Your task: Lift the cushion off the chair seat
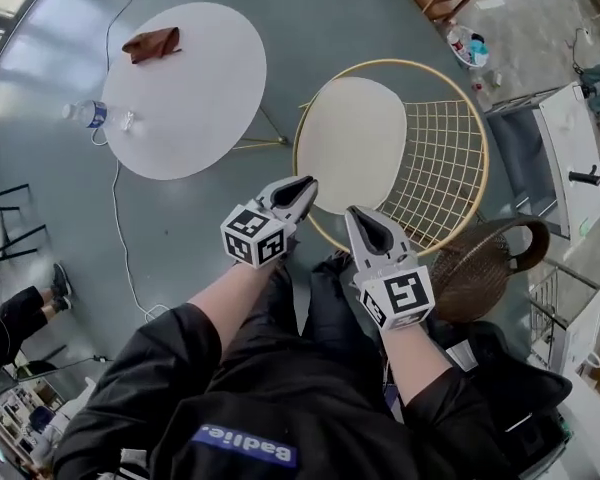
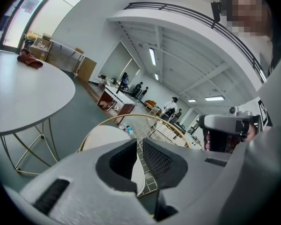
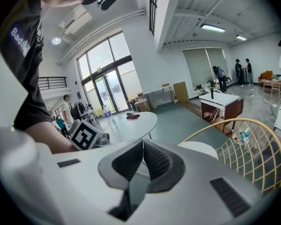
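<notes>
Head view finds the cushion (image 1: pixel 350 143), judged a thin, light, floppy pad, lying on the chair (image 1: pixel 445 158) seat just ahead of the left claw (image 1: pixel 302 190) and right claw (image 1: pixel 357 216), both closed and empty; best pinched at its near edge.

Right tool (image 3: pixel 143 143) jaws together, empty; cream cushion (image 3: pixel 200 149) on gold wire chair (image 3: pixel 255 146) beyond.
</notes>
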Demonstrator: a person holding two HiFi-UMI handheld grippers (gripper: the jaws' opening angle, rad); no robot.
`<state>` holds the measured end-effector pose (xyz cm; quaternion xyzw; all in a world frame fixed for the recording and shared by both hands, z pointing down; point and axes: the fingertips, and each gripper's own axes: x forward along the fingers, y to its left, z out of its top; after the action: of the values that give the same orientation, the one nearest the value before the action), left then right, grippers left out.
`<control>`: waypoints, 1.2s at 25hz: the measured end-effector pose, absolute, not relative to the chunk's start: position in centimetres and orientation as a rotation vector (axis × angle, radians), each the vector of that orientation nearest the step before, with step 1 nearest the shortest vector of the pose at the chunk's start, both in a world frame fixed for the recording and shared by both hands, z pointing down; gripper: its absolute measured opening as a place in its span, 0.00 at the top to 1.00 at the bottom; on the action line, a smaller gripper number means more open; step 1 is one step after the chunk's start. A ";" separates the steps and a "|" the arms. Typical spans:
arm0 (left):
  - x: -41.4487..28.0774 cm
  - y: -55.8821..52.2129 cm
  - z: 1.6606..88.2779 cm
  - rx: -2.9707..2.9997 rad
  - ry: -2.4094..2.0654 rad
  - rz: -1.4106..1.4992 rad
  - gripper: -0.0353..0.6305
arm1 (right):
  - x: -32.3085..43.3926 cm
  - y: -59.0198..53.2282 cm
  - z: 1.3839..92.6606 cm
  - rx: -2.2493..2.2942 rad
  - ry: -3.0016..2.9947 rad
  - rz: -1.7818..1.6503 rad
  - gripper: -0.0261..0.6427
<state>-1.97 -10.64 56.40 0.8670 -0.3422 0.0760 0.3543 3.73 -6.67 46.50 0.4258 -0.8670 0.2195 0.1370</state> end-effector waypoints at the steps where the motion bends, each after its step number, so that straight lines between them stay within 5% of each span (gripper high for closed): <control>1: -2.2 -10.6 57.6 2.228 -0.892 0.211 0.91 | 3.5 -6.6 47.3 1.219 -2.504 0.645 0.92; 5: -3.3 -11.2 62.3 2.185 -0.922 0.262 0.90 | 3.1 -6.6 50.0 1.198 -2.484 0.675 0.92; 13: -5.0 -13.1 72.8 2.076 -0.952 0.387 0.70 | 2.7 -5.4 54.6 1.145 -2.451 0.710 0.92; 30: -4.3 -14.4 83.0 1.931 -0.856 0.585 0.67 | 2.8 -2.4 58.6 1.095 -2.403 0.793 0.92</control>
<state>-4.31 -14.40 83.03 0.7836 -0.3475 0.2374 0.4571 2.78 -2.40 58.57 0.3897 -0.8555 0.2824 0.1910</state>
